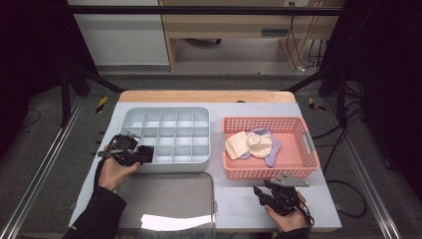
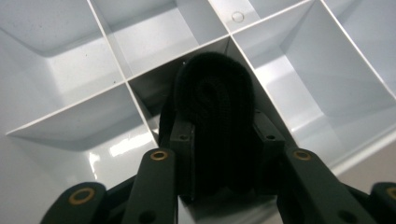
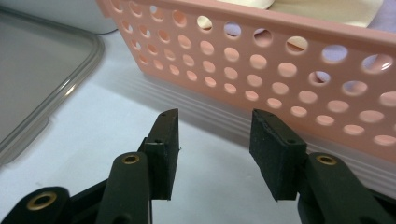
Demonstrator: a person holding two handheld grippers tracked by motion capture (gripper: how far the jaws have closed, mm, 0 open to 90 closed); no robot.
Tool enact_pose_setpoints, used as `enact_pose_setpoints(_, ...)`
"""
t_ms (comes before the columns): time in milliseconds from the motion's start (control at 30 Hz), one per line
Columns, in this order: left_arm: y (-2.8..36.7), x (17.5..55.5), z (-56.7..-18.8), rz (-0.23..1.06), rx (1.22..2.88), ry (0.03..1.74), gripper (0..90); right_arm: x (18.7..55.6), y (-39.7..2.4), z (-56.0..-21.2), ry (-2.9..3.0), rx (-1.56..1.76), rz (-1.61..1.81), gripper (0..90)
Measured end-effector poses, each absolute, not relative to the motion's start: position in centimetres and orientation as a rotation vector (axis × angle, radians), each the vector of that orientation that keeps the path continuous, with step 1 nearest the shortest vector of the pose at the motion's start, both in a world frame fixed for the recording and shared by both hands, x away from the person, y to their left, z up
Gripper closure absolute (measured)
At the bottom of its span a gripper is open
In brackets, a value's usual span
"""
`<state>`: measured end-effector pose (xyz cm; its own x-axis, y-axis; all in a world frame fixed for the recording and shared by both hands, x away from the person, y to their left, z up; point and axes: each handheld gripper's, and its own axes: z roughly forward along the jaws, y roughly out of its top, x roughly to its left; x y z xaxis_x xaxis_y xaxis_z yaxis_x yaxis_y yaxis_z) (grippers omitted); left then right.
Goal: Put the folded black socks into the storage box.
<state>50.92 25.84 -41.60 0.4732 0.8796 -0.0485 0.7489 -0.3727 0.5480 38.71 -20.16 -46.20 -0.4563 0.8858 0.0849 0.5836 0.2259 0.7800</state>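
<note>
The left gripper clamps a rolled black fabric bundle, probably a sock, over a cell at the near-left corner of the grey plastic compartment tray; to seat it well, lower it squarely between the dividers before letting go. The bundle looks soft, dark and tightly coiled. The right gripper rests with jaws parted and empty beside the pink perforated plastic basket.

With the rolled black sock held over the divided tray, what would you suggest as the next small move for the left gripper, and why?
Probably lower a little further, then open. The left gripper grips the rolled black sock, whose tip already sits inside one compartment of the grey divided tray, between its walls, so releasing there should leave it in that cell.
</note>
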Motion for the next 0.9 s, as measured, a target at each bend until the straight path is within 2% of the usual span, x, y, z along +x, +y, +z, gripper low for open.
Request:
enact_pose_setpoints(200, 27.0, 50.0, -40.8, 0.349, 2.108, 1.28, 47.4, 38.7, -20.3, -46.2, 2.122, 1.358, 1.097, 51.9)
enact_pose_setpoints(300, 27.5, 49.2, -40.0, 0.383, 2.034, 1.257, 46.9, 38.7, -20.4, -46.2, 2.116, 1.359, 1.096, 51.7)
enact_pose_setpoints(333, 27.4, 49.0, -39.9, 0.398, 2.025, 1.244, 48.0, 38.7, -20.4, -46.2, 2.114, 1.359, 1.097, 51.8)
enact_pose_setpoints(400, 27.3, 48.9, -40.2, 0.421, 2.02, 1.244, 57.5, 38.7, -20.3, -46.1, 2.114, 1.36, 1.1, 52.0)
enact_pose_setpoints(433, 27.1, 49.1, -40.7, 0.43, 2.012, 1.237, 68.8, 38.7, -20.3, -46.1, 2.116, 1.356, 1.099, 52.6)
enact_pose_setpoints(533, 26.9, 49.2, -41.3, 0.428, 1.991, 1.232, 73.3, 38.6, -20.3, -46.1, 2.116, 1.355, 1.098, 52.8)
enact_pose_setpoints(633, 26.3, 49.4, -42.1, 0.418, 2.003, 1.217, 82.0, 38.7, -20.3, -46.2, 2.12, 1.351, 1.096, 53.1)
enact_pose_setpoints(733, 25.9, 49.5, -42.4, 0.453, 2.025, 1.22, 82.5, 38.6, -20.3, -46.1, 2.12, 1.351, 1.096, 53.2)
enact_pose_setpoints(900, 26.1, 49.5, -42.6, 0.439, 2.014, 1.226, 82.3, 38.6, -20.3, -46.2, 2.121, 1.348, 1.098, 53.6)
